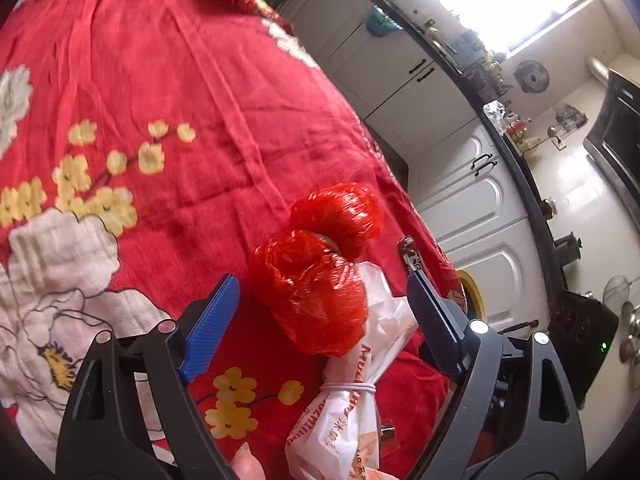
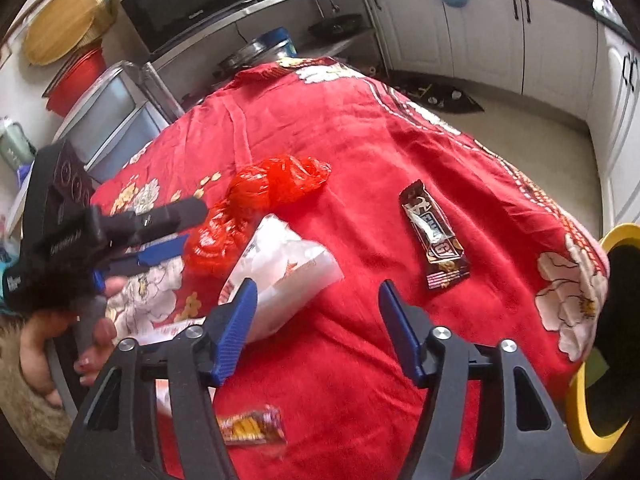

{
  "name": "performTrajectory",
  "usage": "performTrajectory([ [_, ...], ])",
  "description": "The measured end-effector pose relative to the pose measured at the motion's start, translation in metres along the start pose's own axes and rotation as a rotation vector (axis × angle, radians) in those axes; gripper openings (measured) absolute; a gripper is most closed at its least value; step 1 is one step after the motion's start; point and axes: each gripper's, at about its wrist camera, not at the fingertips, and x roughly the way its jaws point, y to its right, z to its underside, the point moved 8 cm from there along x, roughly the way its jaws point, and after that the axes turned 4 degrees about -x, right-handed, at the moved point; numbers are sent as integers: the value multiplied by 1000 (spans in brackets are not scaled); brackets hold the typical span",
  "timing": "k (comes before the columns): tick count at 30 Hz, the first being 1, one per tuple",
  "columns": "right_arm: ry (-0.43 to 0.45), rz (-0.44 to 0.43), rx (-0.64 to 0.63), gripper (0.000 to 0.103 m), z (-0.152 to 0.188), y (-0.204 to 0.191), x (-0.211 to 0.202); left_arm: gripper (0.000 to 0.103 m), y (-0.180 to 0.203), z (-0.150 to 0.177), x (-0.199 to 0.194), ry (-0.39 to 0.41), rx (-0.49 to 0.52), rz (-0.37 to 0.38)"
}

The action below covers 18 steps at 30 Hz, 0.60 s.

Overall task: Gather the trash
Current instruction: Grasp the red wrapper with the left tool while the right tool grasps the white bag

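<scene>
On a red flowered tablecloth (image 1: 168,80) lies a crumpled red plastic bag (image 1: 316,292), with a white printed bag (image 1: 356,408) tied by a rubber band right behind it. My left gripper (image 1: 322,280) is open and straddles the red bag; its pads stand clear of it. Seen from the right wrist, the left gripper (image 2: 188,232) is at the red bag (image 2: 256,196). My right gripper (image 2: 318,286) is open over bare cloth, its left finger beside the white bag (image 2: 280,272). A brown snack wrapper (image 2: 436,236) lies to the right and a small yellow wrapper (image 2: 252,426) lies under the gripper.
A yellow bin (image 2: 588,412) with a dark liner stands at the table's right edge. White cabinets (image 2: 480,32) run along the far wall, and a shelf with a microwave (image 2: 188,0) stands behind the table. A person's hand (image 2: 60,344) holds the left gripper.
</scene>
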Motion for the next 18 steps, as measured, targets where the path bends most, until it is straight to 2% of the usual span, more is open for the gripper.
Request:
performTrajectory([
  [7, -44, -66, 31, 47, -7, -1, 22, 60, -11, 5, 13, -39, -40, 1],
  [10, -54, -119, 68, 42, -7, -1, 28, 52, -12, 8, 17, -52, -40, 0],
  [13, -57, -133, 70, 37, -8, -2, 28, 41, -13, 10, 19, -55, -34, -1],
  [18, -47, -151, 66, 17, -6, -6, 24, 18, -14, 13, 18, -53, -24, 5],
])
